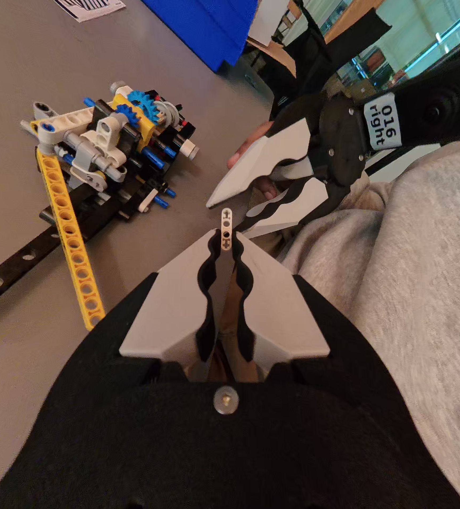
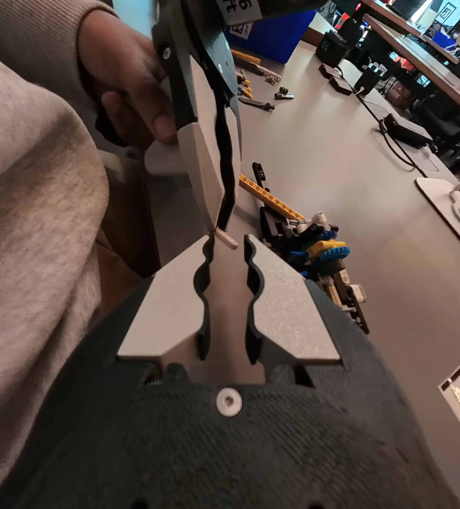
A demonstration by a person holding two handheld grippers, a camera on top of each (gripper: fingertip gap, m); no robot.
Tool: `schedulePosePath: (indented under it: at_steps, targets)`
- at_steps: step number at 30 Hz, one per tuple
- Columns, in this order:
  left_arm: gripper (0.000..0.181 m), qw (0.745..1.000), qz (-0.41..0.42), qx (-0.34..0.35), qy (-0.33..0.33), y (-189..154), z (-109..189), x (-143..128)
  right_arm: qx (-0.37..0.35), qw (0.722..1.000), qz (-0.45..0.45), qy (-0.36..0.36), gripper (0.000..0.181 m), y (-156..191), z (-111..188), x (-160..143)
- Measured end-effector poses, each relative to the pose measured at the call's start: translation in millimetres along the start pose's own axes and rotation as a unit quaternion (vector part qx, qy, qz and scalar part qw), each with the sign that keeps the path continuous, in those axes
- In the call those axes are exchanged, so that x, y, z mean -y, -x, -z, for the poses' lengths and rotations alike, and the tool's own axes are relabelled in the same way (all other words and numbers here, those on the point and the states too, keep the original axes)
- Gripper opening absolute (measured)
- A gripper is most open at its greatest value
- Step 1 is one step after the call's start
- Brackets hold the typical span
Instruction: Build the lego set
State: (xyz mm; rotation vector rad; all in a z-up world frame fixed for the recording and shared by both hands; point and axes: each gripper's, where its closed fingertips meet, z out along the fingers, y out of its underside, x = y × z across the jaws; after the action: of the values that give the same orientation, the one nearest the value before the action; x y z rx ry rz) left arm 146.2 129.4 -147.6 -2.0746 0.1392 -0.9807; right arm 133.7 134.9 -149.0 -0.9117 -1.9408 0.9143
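Note:
My left gripper (image 1: 226,237) is shut on a small thin white lego beam (image 1: 226,220) with holes, held upright at the fingertips above the table edge. My right gripper (image 2: 228,238) is open, and its jaws stand on either side of the free end of that white beam (image 2: 230,242) without closing on it. In the left wrist view the right gripper (image 1: 223,217) comes in from the upper right. In the right wrist view the left gripper (image 2: 218,227) comes down from above. The partly built lego model (image 1: 107,146) with blue gears lies on the grey table (image 1: 140,68), left of both grippers.
A long yellow beam (image 1: 69,228) and a black beam (image 1: 17,264) stick out of the model (image 2: 317,248). A blue bin (image 1: 204,27) stands at the back. Loose parts (image 2: 253,85) lie beyond the model. A person's grey sleeve (image 1: 388,275) is close on the right.

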Motion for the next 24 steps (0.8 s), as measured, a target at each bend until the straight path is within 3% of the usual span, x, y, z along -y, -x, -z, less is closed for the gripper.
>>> schedulePosePath:
  at_steps: [1,24]
  targets:
    - [0.006,1.0,0.004,-0.001,-0.002,1.6,0.3,0.0,-0.001,1.0,0.004,0.003,0.018,0.4,-0.8,-0.8]
    - [0.006,0.999,0.024,0.001,-0.027,10.1,1.8,5.1,0.016,0.999,-0.032,0.015,0.013,-5.7,-6.0,-4.8]
